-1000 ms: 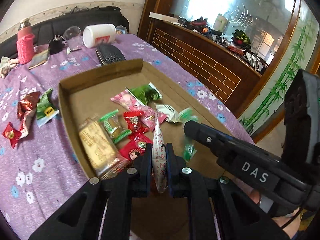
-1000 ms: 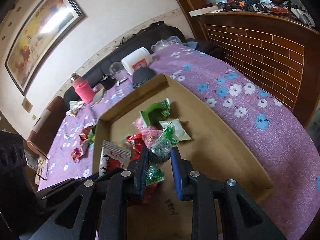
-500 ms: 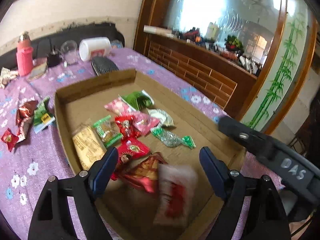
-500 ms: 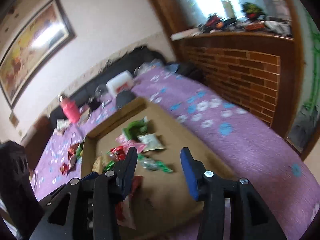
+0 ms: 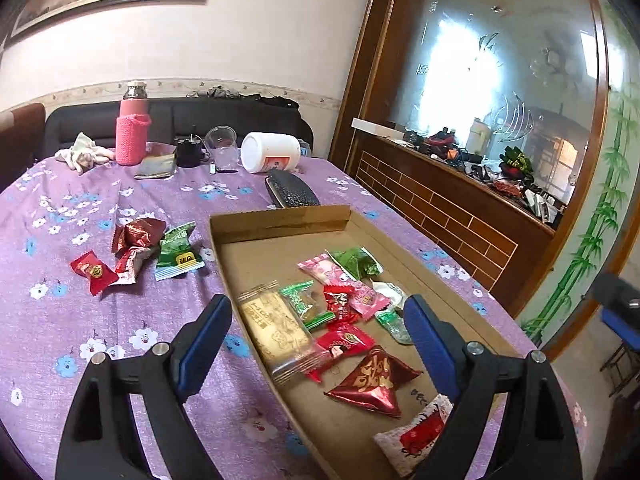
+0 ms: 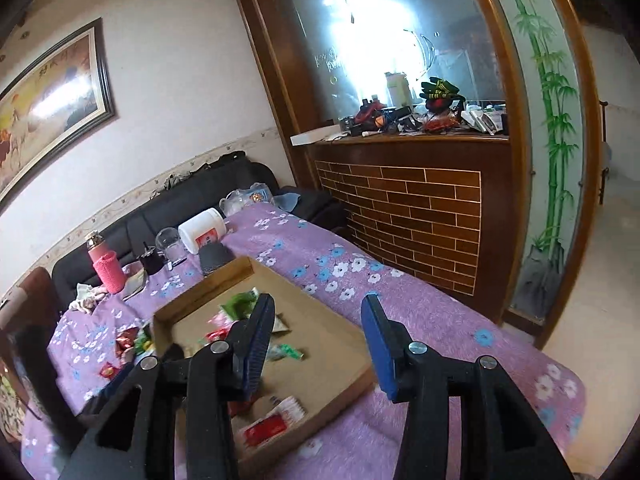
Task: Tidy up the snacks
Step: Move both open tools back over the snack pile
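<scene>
A shallow cardboard tray [image 5: 280,220] lies on the purple flowered tablecloth and holds several wrapped snacks, among them a tan biscuit pack [image 5: 280,330], a red foil pack [image 5: 374,378] and a white-and-red packet [image 5: 416,436] near the front edge. My left gripper [image 5: 318,332] is open and empty above the tray's near left side. My right gripper [image 6: 320,336] is open and empty, higher up, above the tray [image 6: 316,300]. Loose snacks lie on the cloth left of the tray: a green packet [image 5: 178,252] and red candies [image 5: 94,272].
At the table's far end stand a pink bottle [image 5: 133,130], a clear cup [image 5: 222,146], a white jar on its side [image 5: 272,152] and a dark case [image 5: 292,194]. A black sofa lies behind. A brick-faced wooden counter [image 6: 412,200] borders the right side.
Both grippers opened and let go of their snacks, which dropped into the tray. Both grippers then rose and drew back from the tray.
</scene>
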A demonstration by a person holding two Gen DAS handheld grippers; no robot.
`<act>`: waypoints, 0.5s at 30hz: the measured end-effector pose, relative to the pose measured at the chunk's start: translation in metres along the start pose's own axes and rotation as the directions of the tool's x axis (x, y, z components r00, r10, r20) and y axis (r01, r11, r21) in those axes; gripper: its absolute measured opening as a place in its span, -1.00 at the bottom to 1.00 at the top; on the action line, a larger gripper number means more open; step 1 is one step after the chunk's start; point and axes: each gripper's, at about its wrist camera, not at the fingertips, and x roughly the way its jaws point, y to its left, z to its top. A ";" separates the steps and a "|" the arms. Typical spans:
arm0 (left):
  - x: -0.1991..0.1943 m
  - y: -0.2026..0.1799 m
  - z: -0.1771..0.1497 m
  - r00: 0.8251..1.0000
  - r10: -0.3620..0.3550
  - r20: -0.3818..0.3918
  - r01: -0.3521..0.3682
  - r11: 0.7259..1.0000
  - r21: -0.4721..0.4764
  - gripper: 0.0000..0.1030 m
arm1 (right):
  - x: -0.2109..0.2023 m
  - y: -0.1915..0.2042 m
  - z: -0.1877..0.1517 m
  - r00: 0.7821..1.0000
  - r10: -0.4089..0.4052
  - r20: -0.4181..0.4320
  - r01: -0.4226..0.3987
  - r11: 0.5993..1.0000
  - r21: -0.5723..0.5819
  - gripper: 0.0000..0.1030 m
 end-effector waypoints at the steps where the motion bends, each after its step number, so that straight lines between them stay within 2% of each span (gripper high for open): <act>1: -0.002 -0.001 0.000 1.000 0.005 0.013 -0.005 1.000 0.004 0.68 | -0.009 0.002 0.003 1.000 -0.003 -0.006 0.003 1.000 0.001 -0.06; 3: -0.007 -0.004 0.001 0.999 0.023 0.042 -0.025 0.999 0.029 0.68 | -0.034 0.006 0.010 1.000 -0.024 0.006 0.024 1.000 -0.003 -0.06; 8: -0.014 -0.002 0.000 0.994 0.079 0.075 -0.082 0.996 0.032 0.68 | -0.120 0.019 0.022 0.989 -0.095 0.113 0.104 0.991 -0.080 -0.06; 15: -0.016 0.002 -0.001 0.985 0.154 0.082 -0.158 0.987 0.037 0.69 | -0.200 0.016 0.025 0.982 -0.099 0.158 0.115 0.989 -0.094 -0.05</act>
